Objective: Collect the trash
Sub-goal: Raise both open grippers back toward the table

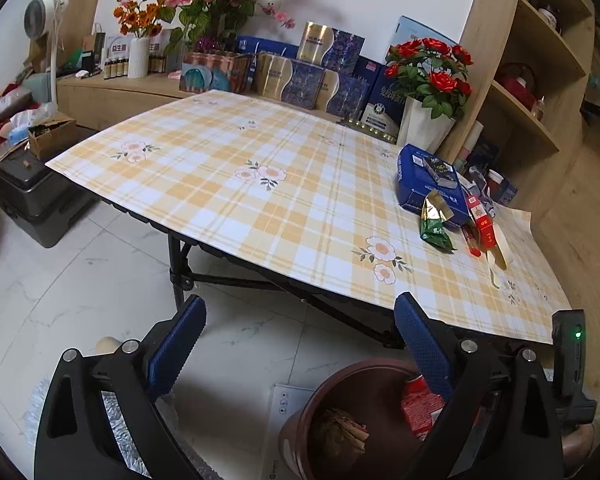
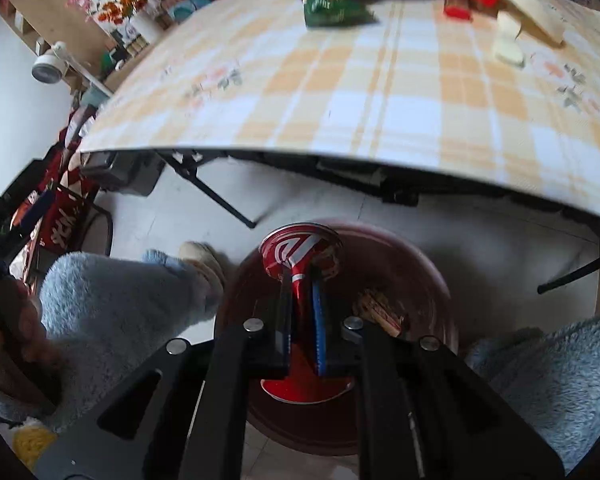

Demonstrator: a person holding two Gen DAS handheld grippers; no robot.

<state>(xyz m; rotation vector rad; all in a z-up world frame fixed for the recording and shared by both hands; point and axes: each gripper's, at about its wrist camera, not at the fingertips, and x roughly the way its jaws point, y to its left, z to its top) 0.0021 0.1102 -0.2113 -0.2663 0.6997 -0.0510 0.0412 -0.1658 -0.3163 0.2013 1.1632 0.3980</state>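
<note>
A brown trash bin stands on the floor in front of the table; it also shows in the right wrist view. My right gripper is shut on a crushed red can and holds it over the bin's mouth. The can shows in the left wrist view inside the bin's rim, beside a brown scrap. My left gripper is open and empty, above the floor near the bin. On the table lie a green-gold wrapper, a red box and a blue box.
The checked table fills the middle, its near edge just beyond the bin. Flower vases and boxes line the back. A black case stands at the left. The person's blue-sleeved arm and a slipper are beside the bin.
</note>
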